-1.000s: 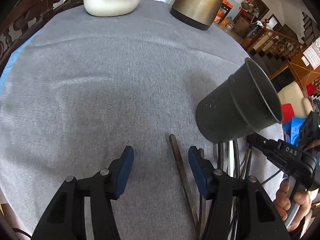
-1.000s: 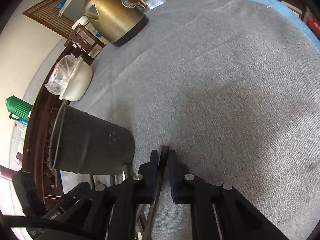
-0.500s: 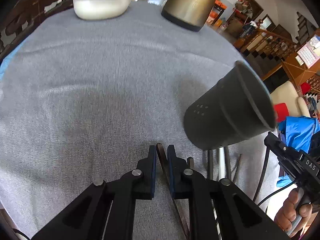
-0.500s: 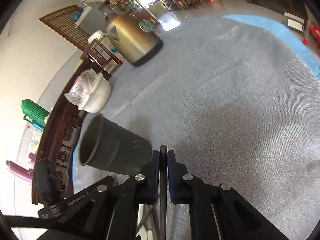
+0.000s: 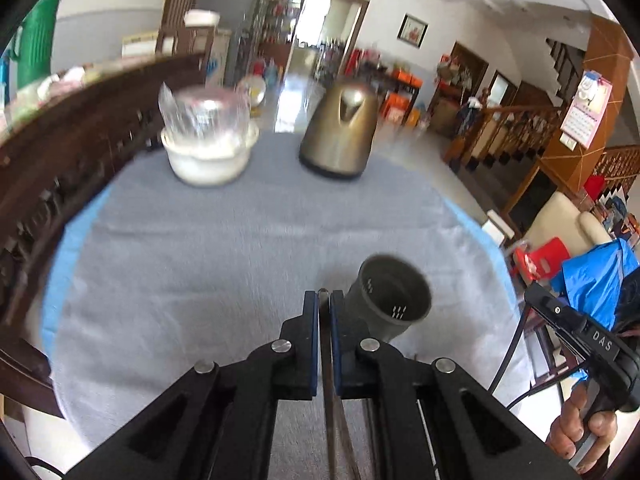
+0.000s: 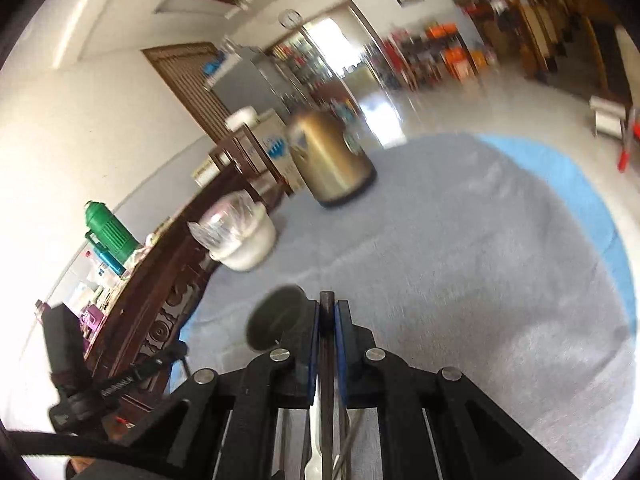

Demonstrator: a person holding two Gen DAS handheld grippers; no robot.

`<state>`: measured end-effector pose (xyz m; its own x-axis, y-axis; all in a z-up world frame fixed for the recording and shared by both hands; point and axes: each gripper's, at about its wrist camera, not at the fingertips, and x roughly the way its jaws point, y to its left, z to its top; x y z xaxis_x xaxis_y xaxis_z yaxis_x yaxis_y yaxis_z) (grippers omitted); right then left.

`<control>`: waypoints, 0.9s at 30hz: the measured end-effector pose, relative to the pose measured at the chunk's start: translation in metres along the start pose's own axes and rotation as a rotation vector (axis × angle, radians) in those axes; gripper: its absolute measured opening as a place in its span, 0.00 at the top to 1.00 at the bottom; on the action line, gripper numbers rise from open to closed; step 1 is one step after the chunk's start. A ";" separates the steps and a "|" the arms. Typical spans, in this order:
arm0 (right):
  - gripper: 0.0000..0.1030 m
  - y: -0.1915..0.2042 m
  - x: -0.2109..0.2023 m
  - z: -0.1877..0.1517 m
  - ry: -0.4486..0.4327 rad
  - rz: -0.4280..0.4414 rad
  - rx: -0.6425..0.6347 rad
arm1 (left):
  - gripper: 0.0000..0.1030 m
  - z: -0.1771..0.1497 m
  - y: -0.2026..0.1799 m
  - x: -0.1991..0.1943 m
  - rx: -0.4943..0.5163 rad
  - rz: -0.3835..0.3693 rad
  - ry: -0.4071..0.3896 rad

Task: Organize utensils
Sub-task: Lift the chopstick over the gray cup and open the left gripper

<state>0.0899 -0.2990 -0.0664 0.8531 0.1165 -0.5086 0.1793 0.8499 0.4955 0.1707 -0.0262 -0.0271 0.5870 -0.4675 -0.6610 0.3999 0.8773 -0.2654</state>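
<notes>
Left claw (image 5: 324, 298) clamped on a thin dark chopstick (image 5: 329, 392), lifted off the grey-clothed table (image 5: 224, 248) — tip low centre, beside the dark perforated plastic utensil cup (image 5: 390, 304), mouth tilted towards it, probably for insertion. Right claw (image 6: 326, 309) likewise clamped on a dark flat stick (image 6: 327, 360).

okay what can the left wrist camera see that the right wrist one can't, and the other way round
Only the left wrist view shows the open mouth and slotted inside of the dark utensil cup, a hand on the other gripper's handle, the staircase and blue bag.

Only the right wrist view shows the green thermos and a pale utensil handle below its jaws.

Both show a gripper, left gripper and right gripper, shut on a thin dark stick, plus the gold kettle, white bowl and grey tablecloth.
</notes>
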 end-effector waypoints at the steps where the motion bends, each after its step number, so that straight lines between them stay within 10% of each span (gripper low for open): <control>1: 0.92 0.007 -0.008 0.001 -0.027 -0.001 -0.023 | 0.95 0.003 -0.001 -0.004 0.002 -0.002 -0.012; 27: 0.92 0.113 -0.071 0.088 -0.568 -0.039 -0.141 | 0.95 0.102 -0.072 -0.113 0.123 -0.042 -0.443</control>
<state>0.0925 -0.2566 0.0874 0.9831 -0.1768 -0.0482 0.1821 0.9127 0.3658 0.1470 -0.0479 0.1384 0.8021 -0.5273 -0.2805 0.4947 0.8496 -0.1826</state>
